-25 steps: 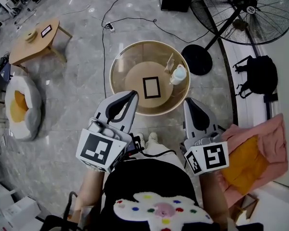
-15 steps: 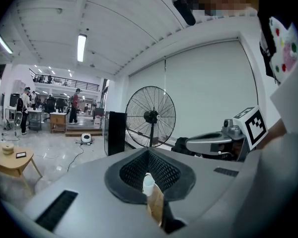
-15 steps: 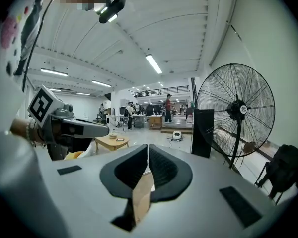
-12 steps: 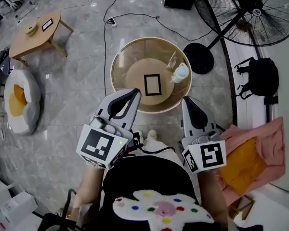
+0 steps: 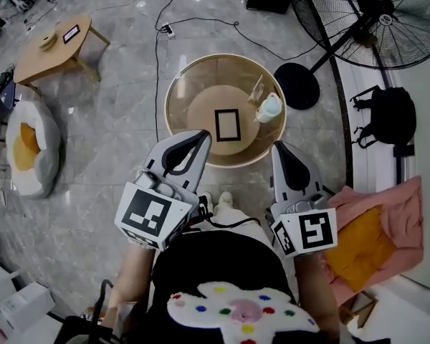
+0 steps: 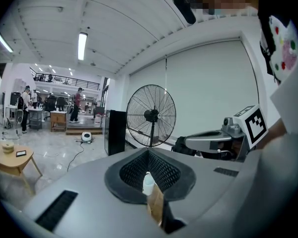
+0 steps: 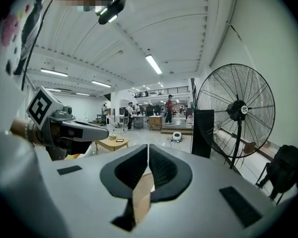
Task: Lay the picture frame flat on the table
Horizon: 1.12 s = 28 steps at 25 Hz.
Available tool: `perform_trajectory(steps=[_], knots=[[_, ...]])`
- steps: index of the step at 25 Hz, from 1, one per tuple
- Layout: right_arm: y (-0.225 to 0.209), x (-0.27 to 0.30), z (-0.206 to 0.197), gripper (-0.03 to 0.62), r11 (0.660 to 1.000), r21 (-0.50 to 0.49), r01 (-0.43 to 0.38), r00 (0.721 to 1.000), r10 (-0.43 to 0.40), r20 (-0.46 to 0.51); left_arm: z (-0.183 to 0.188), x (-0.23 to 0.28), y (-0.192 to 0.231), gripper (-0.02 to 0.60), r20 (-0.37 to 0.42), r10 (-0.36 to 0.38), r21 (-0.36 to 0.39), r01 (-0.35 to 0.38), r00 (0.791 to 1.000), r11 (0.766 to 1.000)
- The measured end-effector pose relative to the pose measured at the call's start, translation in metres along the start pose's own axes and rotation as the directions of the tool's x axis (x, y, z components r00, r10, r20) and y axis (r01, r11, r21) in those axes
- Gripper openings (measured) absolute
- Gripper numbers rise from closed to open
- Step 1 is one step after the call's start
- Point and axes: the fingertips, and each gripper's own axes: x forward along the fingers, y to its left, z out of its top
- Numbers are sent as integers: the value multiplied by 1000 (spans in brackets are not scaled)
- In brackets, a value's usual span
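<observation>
The picture frame (image 5: 227, 125), a black rectangle with a pale inside, lies flat at the middle of the round table (image 5: 179, 99) in the head view. My left gripper (image 5: 199, 139) is held up on the near side of the table, jaws together with nothing between them. My right gripper (image 5: 279, 149) is raised beside it at the table's near right edge, also shut and empty. Neither touches the frame. In the left gripper view the shut left gripper (image 6: 149, 150) points past a white bottle (image 6: 148, 182). The right gripper (image 7: 148, 147) is shut in its own view too.
A white bottle (image 5: 269, 108) and a small clear stand (image 5: 256, 89) sit at the table's right side. A big floor fan (image 5: 365, 16) stands at the back right and a black bag (image 5: 387, 113) beside it. A low wooden table (image 5: 54, 49) and a cushion (image 5: 30, 153) are at the left.
Both grippers stay raised side by side near the table's front edge. The view has shifted slightly, so the table sits a little higher in the picture.
</observation>
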Motion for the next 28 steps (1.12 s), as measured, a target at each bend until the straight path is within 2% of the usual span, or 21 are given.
perform_trajectory(steps=[28], knots=[[6,2,-1,38,999,-2,-35,999,34,-16,0,-1,-1,17,2,6,6,-6,1000,1000]])
